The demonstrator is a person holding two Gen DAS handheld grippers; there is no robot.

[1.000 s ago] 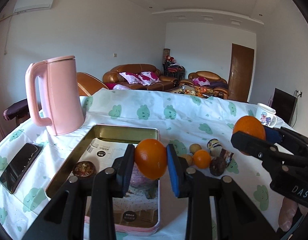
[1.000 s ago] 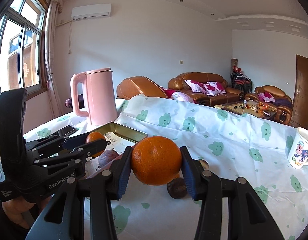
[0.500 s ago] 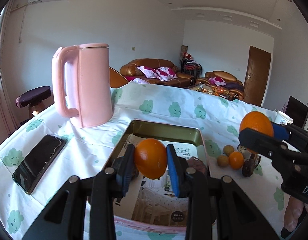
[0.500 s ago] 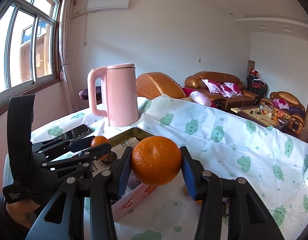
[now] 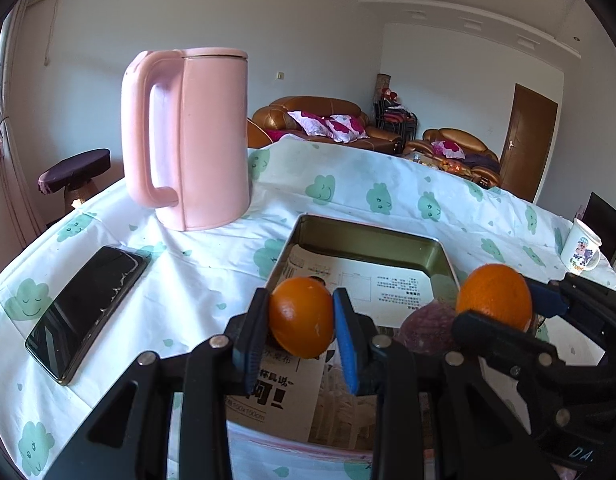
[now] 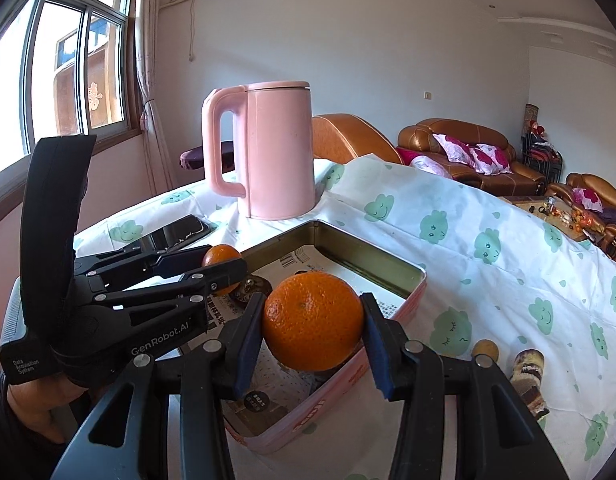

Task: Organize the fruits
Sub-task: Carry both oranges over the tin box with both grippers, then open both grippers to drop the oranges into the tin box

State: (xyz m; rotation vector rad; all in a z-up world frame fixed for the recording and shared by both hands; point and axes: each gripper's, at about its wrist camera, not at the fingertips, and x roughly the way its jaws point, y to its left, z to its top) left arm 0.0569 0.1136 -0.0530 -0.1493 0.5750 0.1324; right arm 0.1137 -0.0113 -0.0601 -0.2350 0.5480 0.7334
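My left gripper [image 5: 300,324] is shut on a small orange [image 5: 302,322] and holds it over the near left part of the metal tin [image 5: 371,236], which is lined with printed paper. My right gripper [image 6: 312,322] is shut on a larger orange [image 6: 312,322] above the tin's near right corner [image 6: 411,280]. That gripper and its orange [image 5: 493,298] also show at the right of the left wrist view. A purple-brown fruit [image 5: 425,330] lies in the tin between the two grippers. Another dark fruit [image 6: 252,286] lies in the tin, behind the left gripper [image 6: 222,266].
A tall pink kettle [image 5: 192,136] stands behind the tin on the left. A black phone [image 5: 88,308] lies on the cloth at the left. A white mug [image 5: 579,246] stands at the far right. A small yellow fruit [image 6: 483,348] and a brown item [image 6: 529,364] lie right of the tin.
Both grippers have moved left and forward over the tin, each still holding its orange. The kettle now looks larger and closer. The loose fruits on the cloth have dropped out of the left view.
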